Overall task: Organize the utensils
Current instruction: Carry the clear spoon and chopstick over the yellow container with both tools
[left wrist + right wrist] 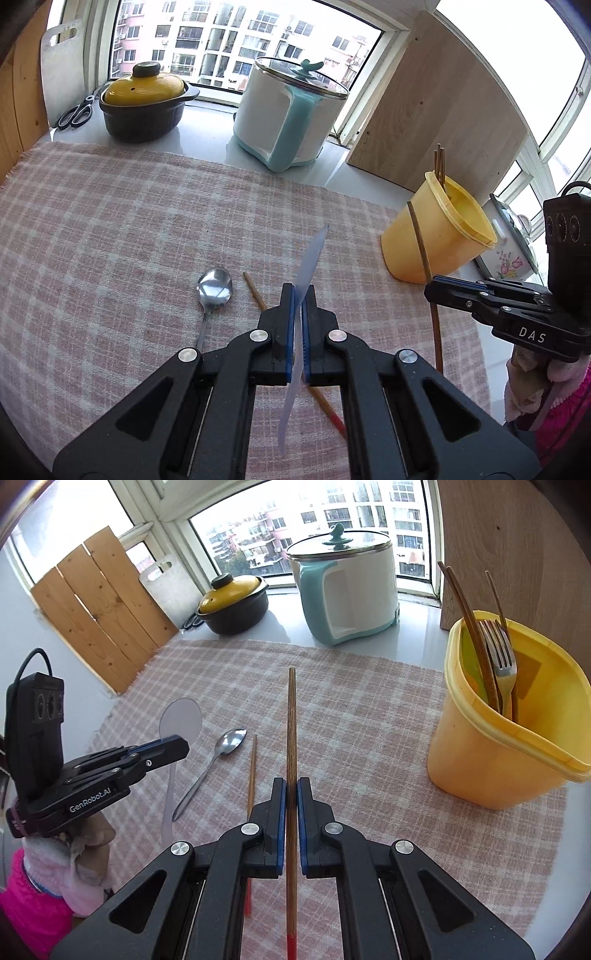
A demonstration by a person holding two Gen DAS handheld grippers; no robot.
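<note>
The utensils are partly sorted. In the right wrist view a yellow holder point(509, 716) at the right of the frame already has a fork point(499, 653) and several brown chopsticks point(476, 638) standing in it. Two more pieces are in hand. The right gripper point(291, 786), at the lower middle of that view, has its jaws clamped on a brown chopstick point(291, 720) with a red end, and the stick points up the frame over the checked cloth point(362, 716). The left gripper point(173, 744), at the left of that view, has its jaws clamped on the handle of a pale plastic spoon point(181, 718), lifted off the cloth.

Left to do, judging by what lies loose: a metal spoon point(231, 740) and a second chopstick point(252, 771) rest side by side on the cloth near the middle of the frame, so about half the job appears to remain, counting the two held pieces.

The right wrist view alone shows inside the holder and the round bowl of the plastic spoon. The left wrist view shows that spoon only edge-on, as a thin pale blade between the jaws, and the holder from the side, so its fork is hidden. It adds scissors point(75, 114) at the upper left, beside a yellow-lidded pot point(144, 107) on the counter point(207, 129).
</note>
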